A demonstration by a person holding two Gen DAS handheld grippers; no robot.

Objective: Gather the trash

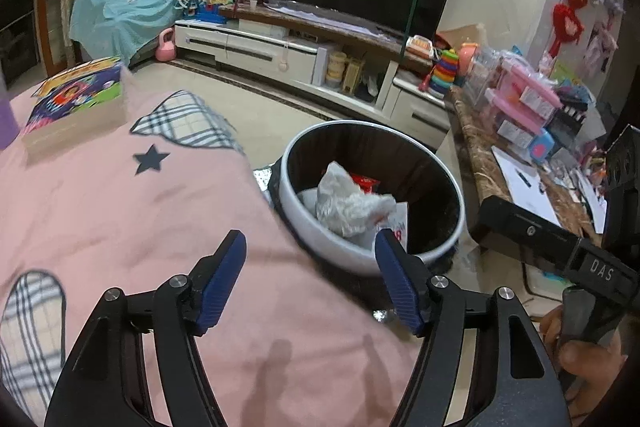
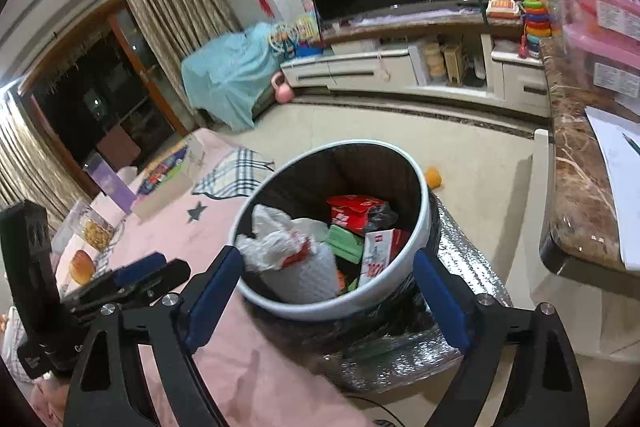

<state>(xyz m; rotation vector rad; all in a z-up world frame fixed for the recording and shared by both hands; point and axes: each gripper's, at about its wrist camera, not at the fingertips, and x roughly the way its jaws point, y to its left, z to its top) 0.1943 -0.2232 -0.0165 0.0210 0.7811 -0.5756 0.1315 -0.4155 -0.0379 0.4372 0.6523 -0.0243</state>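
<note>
A round trash bin (image 1: 304, 219) with a white rim and dark inside stands beside the pink cloth-covered table (image 1: 120, 211). It holds a crumpled white plastic bag (image 1: 348, 203), a red packet (image 2: 352, 209), a green item (image 2: 344, 243) and a white-red box (image 2: 376, 255). The bin also shows in the right wrist view (image 2: 424, 195). My left gripper (image 1: 310, 259) is open and empty over the table edge by the bin. My right gripper (image 2: 328, 269) is open and empty just above the bin's near rim.
A colourful box (image 1: 76, 99) lies at the table's far end. A bread roll (image 2: 82, 265) and a snack container (image 2: 96, 233) sit on the table's left. A marble counter (image 2: 576, 187) with papers and pink boxes stands right. TV stand (image 1: 280, 55) behind.
</note>
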